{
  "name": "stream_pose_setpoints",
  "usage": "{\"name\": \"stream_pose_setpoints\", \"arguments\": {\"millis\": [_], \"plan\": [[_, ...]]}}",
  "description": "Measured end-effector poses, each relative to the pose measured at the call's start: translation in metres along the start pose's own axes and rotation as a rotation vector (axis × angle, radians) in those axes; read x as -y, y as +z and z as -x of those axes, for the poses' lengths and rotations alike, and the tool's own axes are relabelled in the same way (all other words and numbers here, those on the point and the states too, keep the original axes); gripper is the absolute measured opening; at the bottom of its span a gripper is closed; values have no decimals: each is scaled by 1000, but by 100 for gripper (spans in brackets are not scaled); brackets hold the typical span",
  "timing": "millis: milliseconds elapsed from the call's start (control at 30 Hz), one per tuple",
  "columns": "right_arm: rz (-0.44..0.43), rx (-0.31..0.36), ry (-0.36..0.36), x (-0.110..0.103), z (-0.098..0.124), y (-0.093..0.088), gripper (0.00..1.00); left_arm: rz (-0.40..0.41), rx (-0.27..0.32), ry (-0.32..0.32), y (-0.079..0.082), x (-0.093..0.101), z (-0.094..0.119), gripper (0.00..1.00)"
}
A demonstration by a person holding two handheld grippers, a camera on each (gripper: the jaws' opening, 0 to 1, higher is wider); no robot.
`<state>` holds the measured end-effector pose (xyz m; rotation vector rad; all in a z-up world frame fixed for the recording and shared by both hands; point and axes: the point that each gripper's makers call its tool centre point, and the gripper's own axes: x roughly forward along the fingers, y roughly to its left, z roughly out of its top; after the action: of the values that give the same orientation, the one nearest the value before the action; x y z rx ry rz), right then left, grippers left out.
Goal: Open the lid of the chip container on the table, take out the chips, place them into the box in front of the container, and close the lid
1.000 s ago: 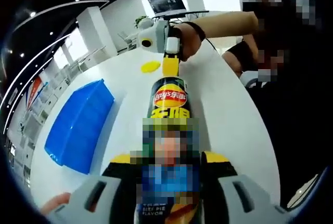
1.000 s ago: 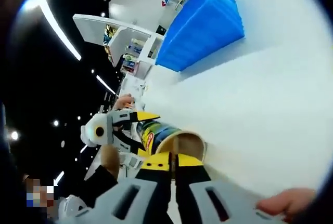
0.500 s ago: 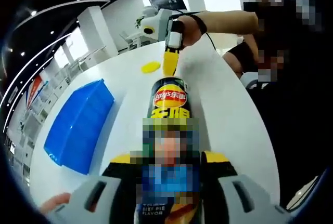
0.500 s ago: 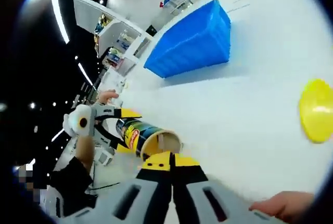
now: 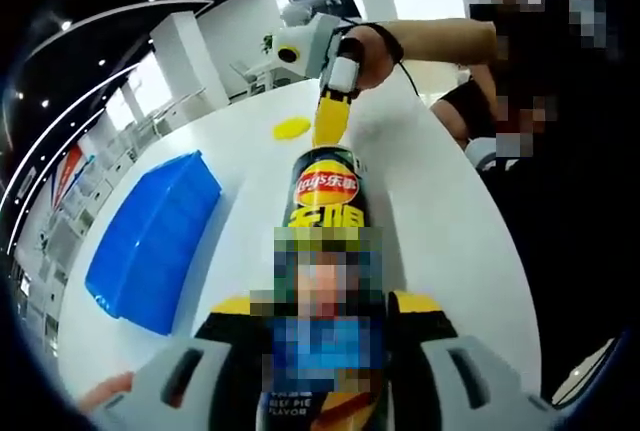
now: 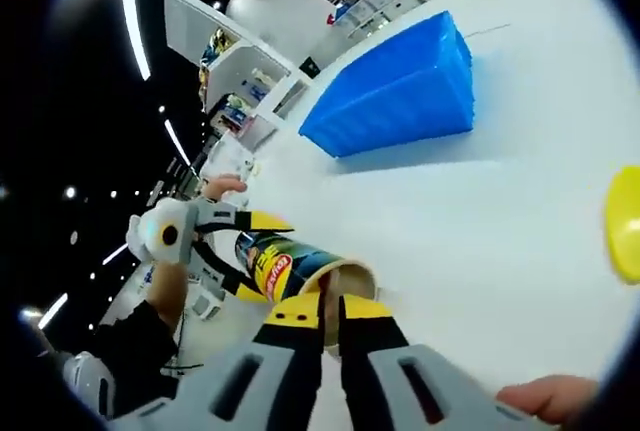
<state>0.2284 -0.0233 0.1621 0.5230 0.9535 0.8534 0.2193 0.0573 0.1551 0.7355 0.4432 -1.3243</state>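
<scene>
Our left gripper [image 5: 325, 326] clamps the chip container [image 5: 325, 221] by its base, lying along the jaws, open mouth pointing away toward our right gripper [image 5: 330, 123]. That one's jaws sit nearly together at the rim; inside we cannot tell. The yellow lid [image 5: 291, 128] lies on the table [image 5: 440, 221]; the blue box [image 6: 395, 91] sits apart.

The chip can [image 5: 325, 206] is black and green with a red-and-yellow logo. The box [image 6: 395, 91] is bright blue, the lid [image 5: 291, 128] yellow, the table [image 6: 480, 231] white. Both grippers' jaws are yellow and black.
</scene>
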Motion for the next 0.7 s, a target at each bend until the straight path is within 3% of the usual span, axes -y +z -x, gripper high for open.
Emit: {"name": "stream_pose_setpoints", "arguments": {"millis": [133, 300, 400, 467, 533, 633, 700], "plan": [[-15, 0, 1, 9, 3, 4, 12, -1, 8, 2, -1, -1, 0, 50], [-79, 31, 91, 1, 4, 4, 8, 1, 14, 4, -1, -2, -1, 50], [-135, 20, 137, 2, -4, -2, 7, -6, 8, 6, -2, -3, -1, 50], [-160, -22, 164, 0, -9, -9, 7, -8, 5, 3, -2, -2, -2, 51], [-247, -38, 180, 0, -7, -4, 1, -14, 3, 5, -4, -2, -2, 51], [-241, -68, 152, 0, -3, -3, 0, -21, 13, 10, -5, -3, 0, 51], [-179, -76, 85, 4, 1, -3, 0, -22, 15, 12, -5, -4, 0, 51]]}}
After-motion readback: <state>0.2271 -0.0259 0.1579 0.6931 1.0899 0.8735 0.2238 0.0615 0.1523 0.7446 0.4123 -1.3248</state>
